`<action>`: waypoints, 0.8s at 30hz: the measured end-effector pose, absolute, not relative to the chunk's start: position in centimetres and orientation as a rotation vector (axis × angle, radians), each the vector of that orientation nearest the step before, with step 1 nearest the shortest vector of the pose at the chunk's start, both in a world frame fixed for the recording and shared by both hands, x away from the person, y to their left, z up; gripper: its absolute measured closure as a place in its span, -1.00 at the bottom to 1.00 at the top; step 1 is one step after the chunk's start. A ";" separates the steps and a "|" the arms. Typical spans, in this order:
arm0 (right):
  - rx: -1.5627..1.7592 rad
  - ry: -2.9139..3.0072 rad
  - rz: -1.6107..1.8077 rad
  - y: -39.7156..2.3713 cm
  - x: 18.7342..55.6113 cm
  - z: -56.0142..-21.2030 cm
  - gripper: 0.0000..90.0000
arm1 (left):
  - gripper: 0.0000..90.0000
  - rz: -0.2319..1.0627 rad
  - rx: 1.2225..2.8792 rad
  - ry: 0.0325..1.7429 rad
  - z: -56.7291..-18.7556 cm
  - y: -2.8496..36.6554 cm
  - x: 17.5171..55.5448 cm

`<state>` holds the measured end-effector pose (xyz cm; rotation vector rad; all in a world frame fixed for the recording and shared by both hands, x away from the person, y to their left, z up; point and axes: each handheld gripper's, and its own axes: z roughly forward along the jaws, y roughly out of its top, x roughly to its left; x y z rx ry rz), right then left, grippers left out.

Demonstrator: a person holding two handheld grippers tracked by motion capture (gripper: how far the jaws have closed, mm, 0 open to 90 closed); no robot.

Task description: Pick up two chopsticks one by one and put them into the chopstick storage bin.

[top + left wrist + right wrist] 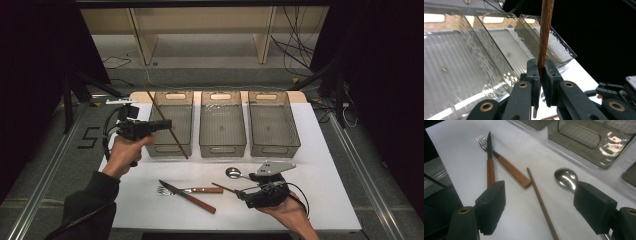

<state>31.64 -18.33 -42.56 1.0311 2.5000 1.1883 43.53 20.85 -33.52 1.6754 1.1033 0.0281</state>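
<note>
Left claw (165, 124) grips one chopstick (167, 122) over the left bin (172, 96), ready to drop; right claw (540, 210) gapes around the second chopstick (540, 201) on the bench (325, 190).

We count three clear plastic bins (172, 125), two thin brown wooden chopsticks (167, 123), one knife with a wooden handle (187, 196), one metal fork with a wooden handle (192, 190), and one shiny metal spoon (234, 173).

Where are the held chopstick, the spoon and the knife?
held chopstick (544, 37), left gripper view, shaft above the pads.
spoon (565, 178), right gripper view, bowl.
knife (192, 198), high view, wooden handle.
</note>
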 end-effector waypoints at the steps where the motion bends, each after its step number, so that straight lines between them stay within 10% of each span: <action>1: 1.032 2.500 1.189 -18.4 31.6 -42.6 -0.44 | 0.87 0.033 1.672 1.109 -33.3 21.0 43.8; 24: 1.032 2.465 1.224 -19.1 31.0 -42.8 -0.50 | 0.86 0.121 1.722 1.276 -33.7 20.6 50.3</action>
